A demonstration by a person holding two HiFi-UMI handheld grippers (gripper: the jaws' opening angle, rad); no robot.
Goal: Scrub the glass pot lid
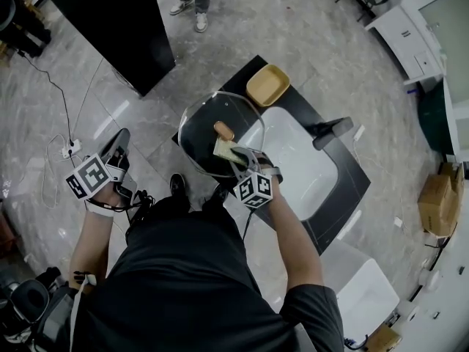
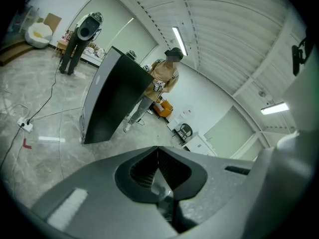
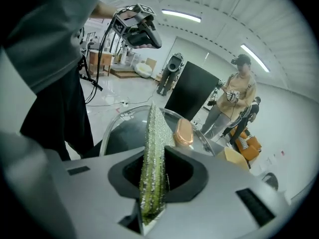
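The round glass pot lid [image 1: 199, 127] lies on the black counter, left of the white sink, with its copper knob [image 1: 223, 130] on top. My right gripper [image 1: 240, 161] is shut on a yellow-green scrub sponge [image 1: 226, 150], which rests on the lid near the knob. In the right gripper view the sponge [image 3: 152, 153] stands on edge between the jaws, with the lid [image 3: 124, 131] and knob [image 3: 183, 132] beyond it. My left gripper [image 1: 117, 147] hangs far left over the floor, away from the lid. Its jaws [image 2: 158, 156] are shut with nothing between them.
A white sink basin [image 1: 297, 163] with a dark faucet [image 1: 331, 131] sits right of the lid. A yellow dish [image 1: 267, 85] stands at the counter's far corner. A black panel [image 1: 117, 20] and a standing person [image 1: 192, 2] are beyond. Cables and a power strip [image 1: 71, 149] lie on the floor at left.
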